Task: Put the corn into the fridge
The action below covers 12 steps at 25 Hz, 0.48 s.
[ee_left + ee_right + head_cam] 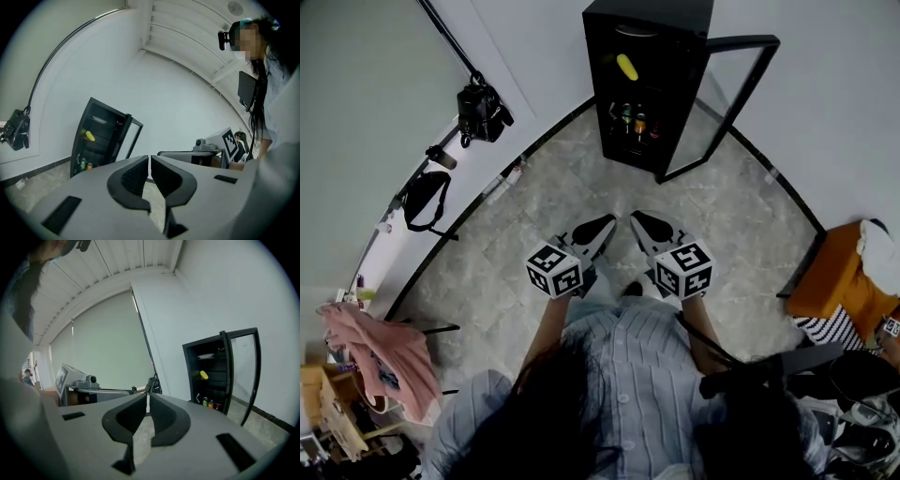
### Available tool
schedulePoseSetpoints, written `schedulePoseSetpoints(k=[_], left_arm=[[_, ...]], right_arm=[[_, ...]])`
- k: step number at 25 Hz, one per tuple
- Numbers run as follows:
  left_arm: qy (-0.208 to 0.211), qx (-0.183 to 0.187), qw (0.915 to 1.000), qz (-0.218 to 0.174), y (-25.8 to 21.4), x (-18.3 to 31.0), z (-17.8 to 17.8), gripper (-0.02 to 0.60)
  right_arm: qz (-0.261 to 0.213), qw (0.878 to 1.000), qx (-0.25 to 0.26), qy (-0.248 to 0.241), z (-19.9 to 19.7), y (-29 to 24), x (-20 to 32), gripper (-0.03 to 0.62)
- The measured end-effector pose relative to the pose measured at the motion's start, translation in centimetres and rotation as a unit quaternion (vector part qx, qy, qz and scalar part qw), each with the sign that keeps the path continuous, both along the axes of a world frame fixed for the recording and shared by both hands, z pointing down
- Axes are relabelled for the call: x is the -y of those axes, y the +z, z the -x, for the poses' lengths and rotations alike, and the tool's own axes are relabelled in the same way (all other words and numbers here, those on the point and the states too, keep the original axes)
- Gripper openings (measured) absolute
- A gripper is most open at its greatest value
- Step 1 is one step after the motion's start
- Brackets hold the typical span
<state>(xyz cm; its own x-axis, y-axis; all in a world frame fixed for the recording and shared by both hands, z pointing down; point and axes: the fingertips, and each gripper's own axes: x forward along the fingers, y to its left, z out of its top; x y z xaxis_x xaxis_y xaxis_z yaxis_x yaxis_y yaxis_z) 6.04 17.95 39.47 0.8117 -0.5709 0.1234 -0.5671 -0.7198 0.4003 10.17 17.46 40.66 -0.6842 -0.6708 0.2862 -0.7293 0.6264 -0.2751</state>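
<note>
The yellow corn (626,67) lies on an upper shelf inside the black fridge (649,28), whose glass door (733,101) stands swung open to the right. The corn (89,136) and the fridge (98,136) show small at the left of the left gripper view, and the corn (204,375) and fridge (208,373) at the right of the right gripper view. My left gripper (610,221) and right gripper (635,219) hover side by side over the floor, well short of the fridge. Both are shut and hold nothing.
Several drink cans (630,121) stand on the fridge's lower shelf. A black camera bag (483,112) and a second bag (426,197) hang along the left wall. An orange seat with white cloth (846,270) sits at the right, pink clothing (377,354) at the lower left.
</note>
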Motion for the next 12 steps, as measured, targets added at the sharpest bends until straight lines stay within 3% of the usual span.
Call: schedulePoseSetpoints(k=[12], left_arm=[[-0.004,-0.004,1.0,0.0,0.2,1.2,1.8,0.008]], right_arm=[[0.0,1.0,-0.01,-0.006,1.8,0.3,1.3,0.031]])
